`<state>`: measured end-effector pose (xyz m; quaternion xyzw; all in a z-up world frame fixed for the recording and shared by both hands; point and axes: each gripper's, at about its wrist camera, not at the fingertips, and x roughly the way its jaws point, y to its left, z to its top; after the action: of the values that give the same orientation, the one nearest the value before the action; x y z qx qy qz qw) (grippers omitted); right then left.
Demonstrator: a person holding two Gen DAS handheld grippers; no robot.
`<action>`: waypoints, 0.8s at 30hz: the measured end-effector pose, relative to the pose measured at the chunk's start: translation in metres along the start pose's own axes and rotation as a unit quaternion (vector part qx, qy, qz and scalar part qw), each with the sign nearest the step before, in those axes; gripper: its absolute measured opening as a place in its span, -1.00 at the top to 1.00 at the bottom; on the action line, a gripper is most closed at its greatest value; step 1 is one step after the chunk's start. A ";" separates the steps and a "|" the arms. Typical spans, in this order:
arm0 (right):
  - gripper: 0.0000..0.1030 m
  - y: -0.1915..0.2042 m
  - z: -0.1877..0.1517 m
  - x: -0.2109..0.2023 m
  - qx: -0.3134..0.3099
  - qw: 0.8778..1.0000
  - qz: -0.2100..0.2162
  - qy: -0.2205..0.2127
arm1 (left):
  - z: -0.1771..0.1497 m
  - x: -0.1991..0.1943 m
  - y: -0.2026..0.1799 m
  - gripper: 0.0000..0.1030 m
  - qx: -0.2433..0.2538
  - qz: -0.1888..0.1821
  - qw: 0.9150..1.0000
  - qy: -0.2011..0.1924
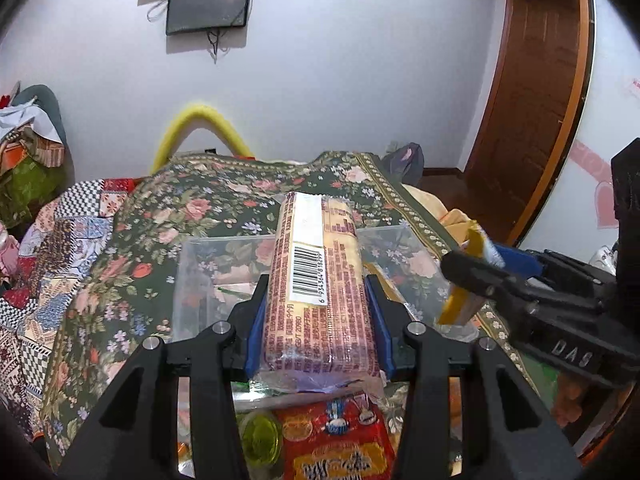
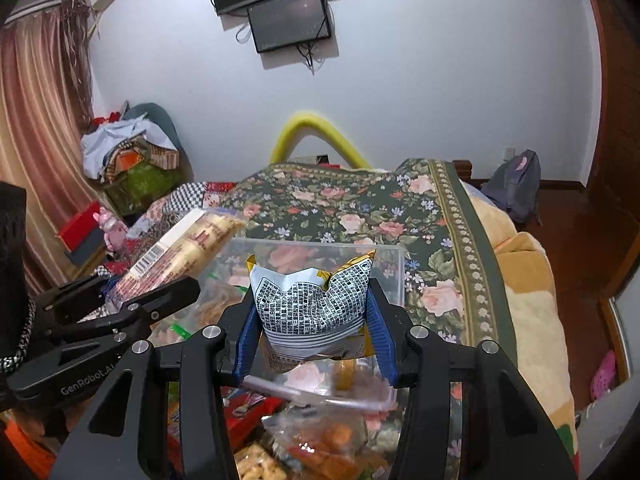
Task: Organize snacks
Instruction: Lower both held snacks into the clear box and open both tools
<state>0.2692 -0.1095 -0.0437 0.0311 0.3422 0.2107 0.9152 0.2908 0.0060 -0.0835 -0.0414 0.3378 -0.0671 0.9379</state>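
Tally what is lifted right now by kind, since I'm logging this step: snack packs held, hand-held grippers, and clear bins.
Snack packs held: 2, the long biscuit sleeve and the small yellow-and-white pouch
Hand-held grippers: 2, left hand-held gripper and right hand-held gripper
Clear bins: 1, the clear plastic bin
Total: 5

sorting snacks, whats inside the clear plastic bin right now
Inside the clear plastic bin, green-edged snack packets show at its left; the silver-yellow snack bag in the right gripper covers the rest.

Clear bin (image 2: 394, 264) sits on bed (image 2: 440, 216). Cracker pack (image 1: 320, 280) held above bin's left side; small packet (image 2: 316, 308) to its right. Loose snacks (image 2: 320, 448) lie before bin.
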 end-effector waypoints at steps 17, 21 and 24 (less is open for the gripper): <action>0.09 -0.006 -0.014 0.058 -0.009 0.995 -0.014 0.096 | -0.014 0.062 0.009 0.14 -0.007 -0.003 0.996 0.084; 0.05 -0.004 -0.014 0.057 -0.015 0.995 -0.019 0.095 | -0.014 0.056 0.007 0.13 0.003 0.010 0.997 0.074; -0.03 -0.004 -0.014 0.056 -0.011 0.995 -0.019 0.099 | -0.012 0.050 0.008 0.13 0.002 0.006 0.997 0.072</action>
<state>0.3000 -0.0916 -0.0897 -0.0067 0.4290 0.1988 0.8811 0.3221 0.0063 -0.1253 -0.0328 0.4044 -0.0645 0.9117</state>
